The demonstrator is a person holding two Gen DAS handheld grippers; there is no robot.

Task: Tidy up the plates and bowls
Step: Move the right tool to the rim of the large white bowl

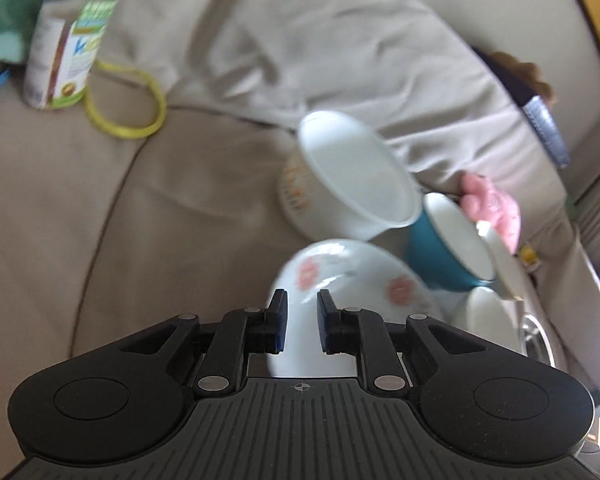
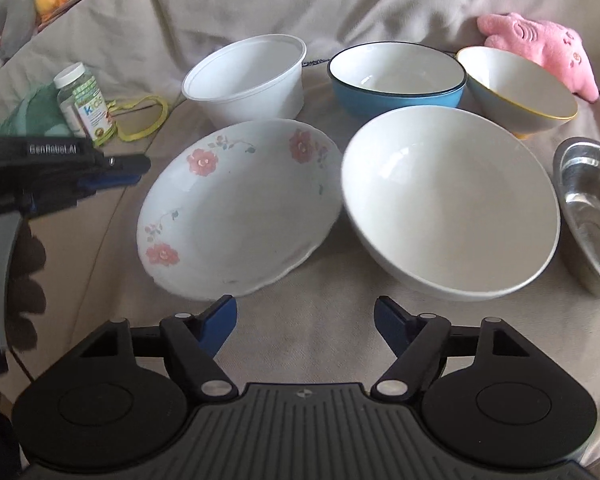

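on a beige sofa, our right gripper hangs wide and empty before the flowered plate; left gripper narrow, empty. we'd straddle the near rim squarely before closing.

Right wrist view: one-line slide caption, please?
Right gripper, fingers apart and empty, faces a floral plate, large white bowl and smaller bowls on a beige couch.

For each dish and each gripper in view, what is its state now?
Floral plate: tilted, free.
Large white bowl: upright, empty.
Plastic tub: upright, empty.
Blue bowl: upright, empty.
Yellow-rimmed bowl: tilted, empty.
Steel bowl: tilted, empty.
Left gripper: nearly shut, empty.
Right gripper: open, empty.
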